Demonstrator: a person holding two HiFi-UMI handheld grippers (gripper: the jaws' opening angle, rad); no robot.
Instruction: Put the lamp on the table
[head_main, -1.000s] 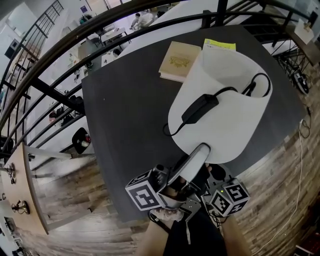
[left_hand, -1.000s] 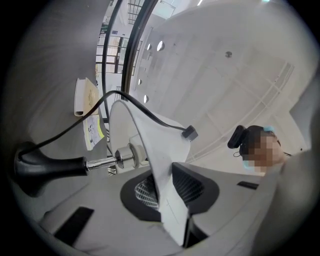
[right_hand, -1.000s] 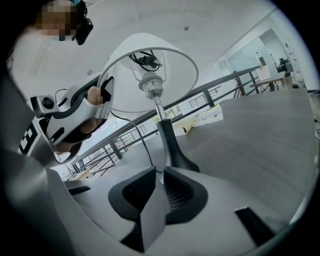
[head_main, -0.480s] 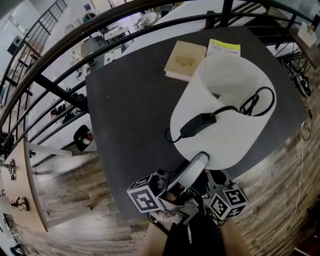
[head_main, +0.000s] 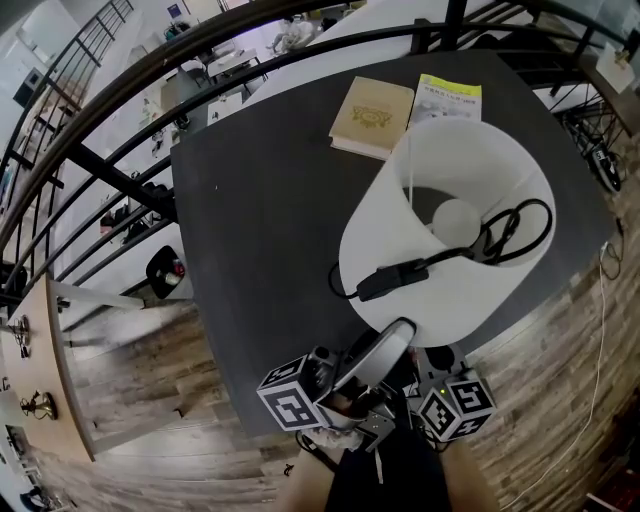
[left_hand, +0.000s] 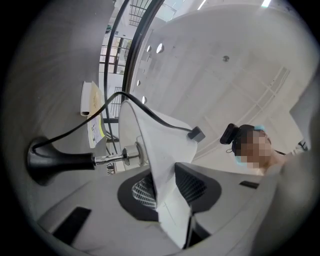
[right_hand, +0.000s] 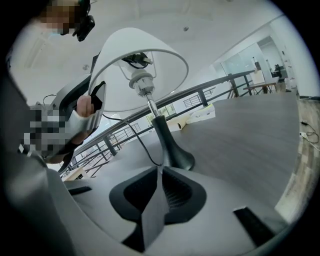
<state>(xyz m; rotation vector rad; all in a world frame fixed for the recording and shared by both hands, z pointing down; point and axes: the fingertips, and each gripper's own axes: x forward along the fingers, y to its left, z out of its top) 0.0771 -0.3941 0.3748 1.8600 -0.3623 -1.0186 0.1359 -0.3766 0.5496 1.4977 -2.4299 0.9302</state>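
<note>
**Near edge.** The left gripper (left_hand: 165, 187) is straddling the lower rim of the white lampshade (head_main: 385, 225). Its jaws are opening, and the thin shade wall is standing between the spread pads. Just beside it, the right gripper (right_hand: 159, 187) is pointing towards the lamp's base (right_hand: 175, 150), and its jaws are pressing together.

**Centre.** The table lamp is standing on the dark worktop (head_main: 260, 200), resting on its black flared base. Its chrome stem (right_hand: 150, 106) is rising into the shade. From above, the bulb (head_main: 458, 218) is showing through the shade's top opening. A black cord (head_main: 445, 258) is draping over the outside of the shade. Its inline switch (head_main: 385, 280) is lying against the shade's near side, and its coiled end (head_main: 510, 228) is hanging at the top opening.

**Far edge.** A tan book (head_main: 372, 118) and a yellow-green leaflet (head_main: 448, 100) are lying side by side on the worktop, with the shade overlapping the leaflet's near edge.

**Surroundings.** A black railing (head_main: 200, 55) is curving round the worktop's far and left sides, and a wooden floor (head_main: 140, 380) is showing at the left.
</note>
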